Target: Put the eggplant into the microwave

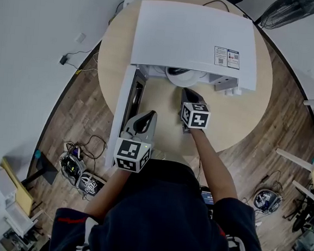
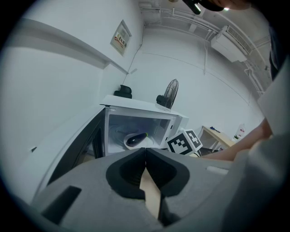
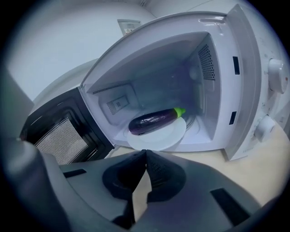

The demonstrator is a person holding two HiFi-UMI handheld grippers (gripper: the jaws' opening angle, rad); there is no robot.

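A dark purple eggplant [image 3: 152, 121] with a green stem lies on a white plate [image 3: 158, 137] inside the open white microwave [image 3: 235, 90]. The left gripper view also shows the eggplant [image 2: 136, 137] in the cavity. My right gripper [image 3: 145, 151] is shut with nothing in it, just in front of the microwave's opening, and the head view shows it [image 1: 188, 93] there too. My left gripper [image 2: 145, 149] is shut and empty, further back near the open door [image 1: 131, 101]; in the head view it [image 1: 146, 118] sits by the table's near edge.
The microwave [image 1: 194, 41] stands on a round wooden table [image 1: 257, 103], its door swung open to the left. Control knobs [image 3: 276, 70] sit on its right side. Cables and devices [image 1: 79, 167] lie on the wood floor around the table. A fan [image 2: 168, 93] stands on the microwave.
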